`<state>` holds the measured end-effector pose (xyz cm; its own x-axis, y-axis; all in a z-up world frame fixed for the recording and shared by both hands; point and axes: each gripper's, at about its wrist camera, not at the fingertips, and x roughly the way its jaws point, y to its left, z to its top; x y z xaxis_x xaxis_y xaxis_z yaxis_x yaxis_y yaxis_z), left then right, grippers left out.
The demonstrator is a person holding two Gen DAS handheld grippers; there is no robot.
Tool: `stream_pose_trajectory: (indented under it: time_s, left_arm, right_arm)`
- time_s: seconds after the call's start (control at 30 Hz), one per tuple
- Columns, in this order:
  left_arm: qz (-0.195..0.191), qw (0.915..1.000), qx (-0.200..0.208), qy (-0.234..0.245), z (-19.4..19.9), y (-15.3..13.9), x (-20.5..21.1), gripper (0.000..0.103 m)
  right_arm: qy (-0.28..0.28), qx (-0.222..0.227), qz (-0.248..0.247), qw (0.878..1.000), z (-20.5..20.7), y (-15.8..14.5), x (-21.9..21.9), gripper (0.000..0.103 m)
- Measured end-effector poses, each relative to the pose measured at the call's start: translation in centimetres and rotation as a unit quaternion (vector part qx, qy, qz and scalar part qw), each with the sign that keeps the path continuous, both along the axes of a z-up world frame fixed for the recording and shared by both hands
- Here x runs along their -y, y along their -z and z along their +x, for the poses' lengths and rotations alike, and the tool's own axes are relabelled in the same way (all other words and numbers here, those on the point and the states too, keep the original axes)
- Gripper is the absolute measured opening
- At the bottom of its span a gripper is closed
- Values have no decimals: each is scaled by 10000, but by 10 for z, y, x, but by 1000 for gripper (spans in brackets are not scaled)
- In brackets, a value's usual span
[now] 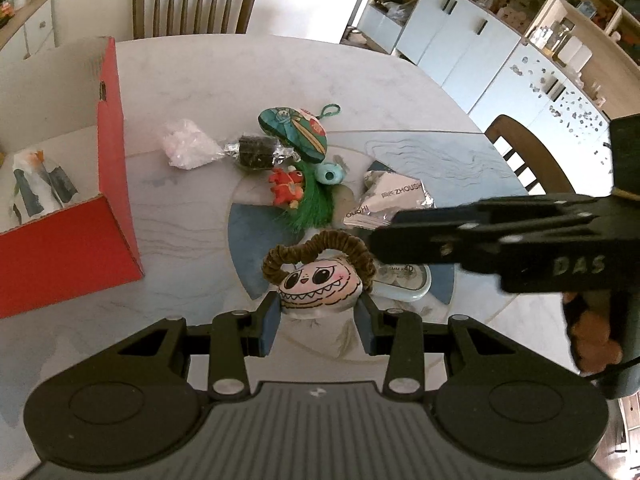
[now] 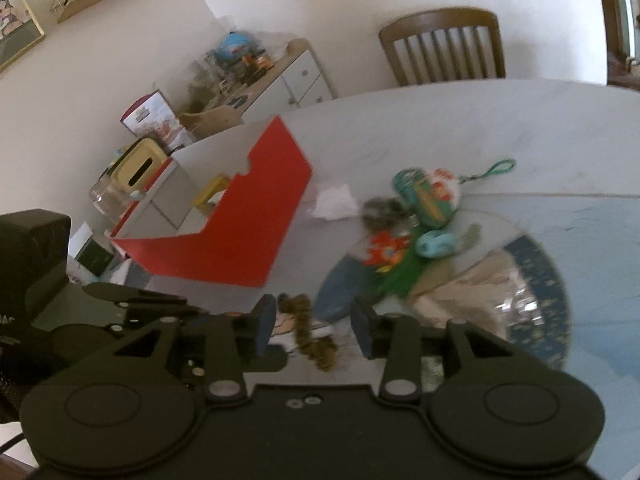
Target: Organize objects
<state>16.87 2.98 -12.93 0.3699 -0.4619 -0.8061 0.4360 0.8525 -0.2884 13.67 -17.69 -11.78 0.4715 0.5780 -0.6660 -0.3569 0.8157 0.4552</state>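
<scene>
The left tongs [image 1: 319,322] sit low in the centre of the left wrist view, their blue pads [image 1: 269,328] pressed against both sides of a plush face toy [image 1: 320,282] with a toothy grin, so they are clamped on it. A brown scrunchie [image 1: 320,246] arches over the toy's head. The right tongs [image 1: 384,246] reach in from the right edge of that frame, their tip at the scrunchie's right end; in the blurred right wrist view [image 2: 314,330] their pads stand apart, with the scrunchie [image 2: 308,330] hanging between them, not gripped.

Above the toy, mid-frame, lies a loose cluster on the marbled worktop [image 1: 200,88]: a silver snack packet [image 1: 390,200], a green tassel [image 1: 318,204], a red flower piece [image 1: 286,186], a small teal bead [image 1: 330,172], a teal embroidered pouch [image 1: 294,132], a dark wrapped sweet [image 1: 258,152] and a clear crinkled bag [image 1: 188,144]. At the left edge stands an open red box [image 1: 112,160] with a patterned item [image 1: 38,184] inside.
</scene>
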Motion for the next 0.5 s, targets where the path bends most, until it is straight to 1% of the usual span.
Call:
stream_pose_trajectory:
  time_s: [0.03, 0.1, 0.13, 0.2, 0.23, 0.27, 0.3, 0.4, 0.5]
  left_arm:
    - [-10, 10000, 9, 17, 0, 0, -1, 39]
    - [-36, 10000, 32, 56, -1, -1, -4, 39]
    - [-48, 9999, 53, 71, -2, -2, -6, 39]
    - [-24, 9999, 85, 84, -2, -3, -9, 39]
    - [-21, 9999, 96, 80, -2, -4, -12, 39]
    - [-35, 9999, 102, 69, -1, -4, -15, 39]
    - [-55, 9999, 103, 51, -1, -5, -18, 39]
    - [-69, 9999, 150, 5, 1, -9, -28, 39]
    - [-115, 9997, 200, -42, 3, -16, -40, 39]
  right_arm:
    - [-6, -31, 15, 10000, 0, 2, -4, 41]
    - [-46, -123, 95, 9999, 0, 5, -11, 36]
    - [-61, -166, 126, 9998, 1, 6, -14, 35]
    - [-84, -194, 115, 9997, 0, 8, -20, 20]
    - [-70, -200, 107, 9997, 0, 8, -23, 17]
    - [-45, -204, 113, 9997, 1, 8, -24, 9]
    - [-24, -213, 107, 9997, 2, 8, -25, 6]
    - [33, -154, 82, 9998, 3, 4, -28, 5]
    - [67, 7, -9, 10000, 5, -4, -32, 5]
